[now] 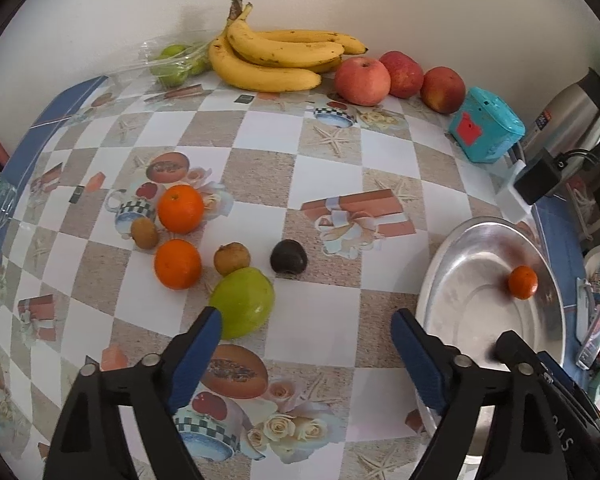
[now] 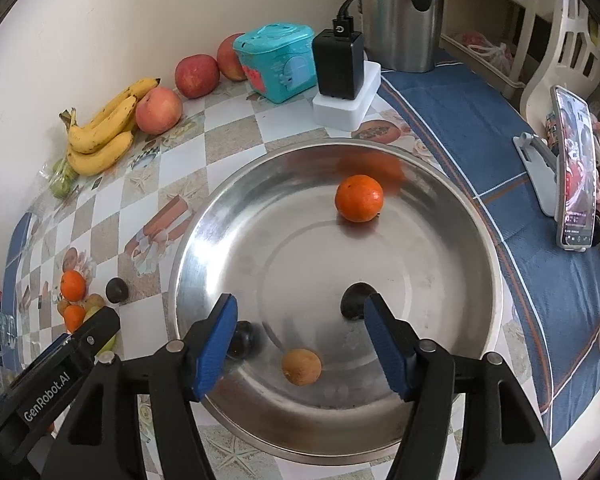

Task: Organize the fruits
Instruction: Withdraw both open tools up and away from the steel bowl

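My left gripper stands open over the checked tablecloth with nothing between its fingers. A green fruit lies just by its left finger. Beyond are two oranges, a kiwi, a brown fruit and a dark fruit. My right gripper hangs open above the metal bowl. In the bowl lie an orange, a small brown fruit and two dark fruits, each partly hidden behind a finger.
Bananas, three apples and bagged green fruit line the back wall. A teal box, a charger, a steel kettle and a phone on a stand sit behind and right of the bowl.
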{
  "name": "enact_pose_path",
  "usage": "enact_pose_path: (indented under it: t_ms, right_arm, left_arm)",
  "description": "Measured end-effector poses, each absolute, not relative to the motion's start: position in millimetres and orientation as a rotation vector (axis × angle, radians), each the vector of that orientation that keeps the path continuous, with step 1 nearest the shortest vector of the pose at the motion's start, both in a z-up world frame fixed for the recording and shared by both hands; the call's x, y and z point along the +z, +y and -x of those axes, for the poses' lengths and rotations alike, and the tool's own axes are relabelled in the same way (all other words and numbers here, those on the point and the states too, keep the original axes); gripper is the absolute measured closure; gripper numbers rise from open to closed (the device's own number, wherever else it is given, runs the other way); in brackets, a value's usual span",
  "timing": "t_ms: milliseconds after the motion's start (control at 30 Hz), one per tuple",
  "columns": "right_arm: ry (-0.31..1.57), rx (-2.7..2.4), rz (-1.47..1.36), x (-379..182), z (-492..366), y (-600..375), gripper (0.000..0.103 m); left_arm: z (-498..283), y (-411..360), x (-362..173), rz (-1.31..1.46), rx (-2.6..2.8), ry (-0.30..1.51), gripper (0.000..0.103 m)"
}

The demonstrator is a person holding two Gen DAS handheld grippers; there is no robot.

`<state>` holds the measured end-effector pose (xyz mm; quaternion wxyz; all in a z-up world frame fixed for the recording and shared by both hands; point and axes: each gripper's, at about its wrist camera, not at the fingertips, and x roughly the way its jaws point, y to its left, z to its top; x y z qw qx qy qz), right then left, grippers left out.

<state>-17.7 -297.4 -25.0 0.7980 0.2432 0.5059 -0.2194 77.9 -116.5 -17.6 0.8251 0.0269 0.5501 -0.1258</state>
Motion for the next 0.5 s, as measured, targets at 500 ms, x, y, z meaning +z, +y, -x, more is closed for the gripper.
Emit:
enact_pose_path:
  t_ms: [500]
  right_arm:
    - [1.099, -0.497, -0.492, -29.5, 18.2, -295.7, 0.01]
  left_arm:
    - [-78.6, -111.9, -18.5, -0.055, -0.243, 1.15, 0.0]
